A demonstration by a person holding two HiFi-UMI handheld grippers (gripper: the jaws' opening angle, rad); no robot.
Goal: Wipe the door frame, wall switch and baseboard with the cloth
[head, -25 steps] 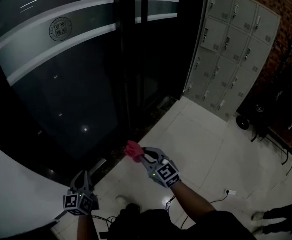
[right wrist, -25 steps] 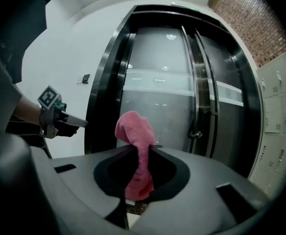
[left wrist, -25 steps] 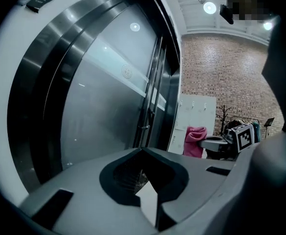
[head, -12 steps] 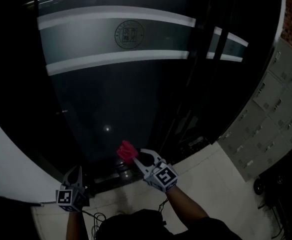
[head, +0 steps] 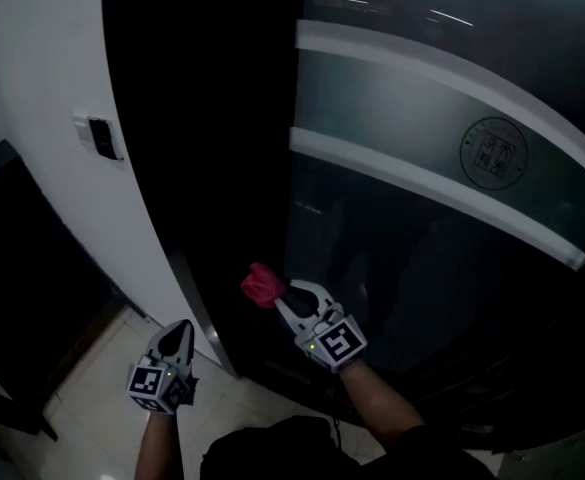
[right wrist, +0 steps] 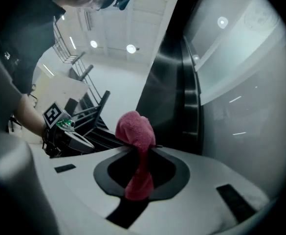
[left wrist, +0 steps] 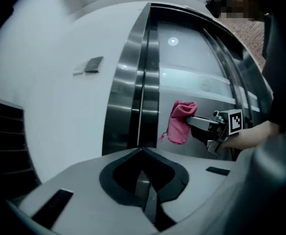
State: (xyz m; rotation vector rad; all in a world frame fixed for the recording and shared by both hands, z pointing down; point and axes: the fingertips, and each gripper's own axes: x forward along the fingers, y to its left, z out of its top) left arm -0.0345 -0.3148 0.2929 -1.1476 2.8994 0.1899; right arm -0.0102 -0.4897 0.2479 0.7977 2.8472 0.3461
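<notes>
1. Two hand-held grippers face a dark glass door (head: 422, 248). The right gripper (head: 284, 293) is clamped on a crumpled pink cloth (head: 261, 284), held up near the glass.
2. The left gripper (head: 177, 330), lower left, has its jaws pressed together on nothing.
3. The brushed-steel door frame (left wrist: 133, 92) stands just left of the cloth. They look apart, though the dimness makes that uncertain.
4. Wiping seems about to start: the next move is to press the cloth onto the frame. The small wall switch (head: 100, 138) sits farther left.

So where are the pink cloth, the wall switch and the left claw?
pink cloth (head: 262, 285): head view, middle of the bunched wad.
wall switch (head: 102, 138): head view, centre of its dark plate.
left claw (head: 179, 330): head view, at its closed tips.
</notes>
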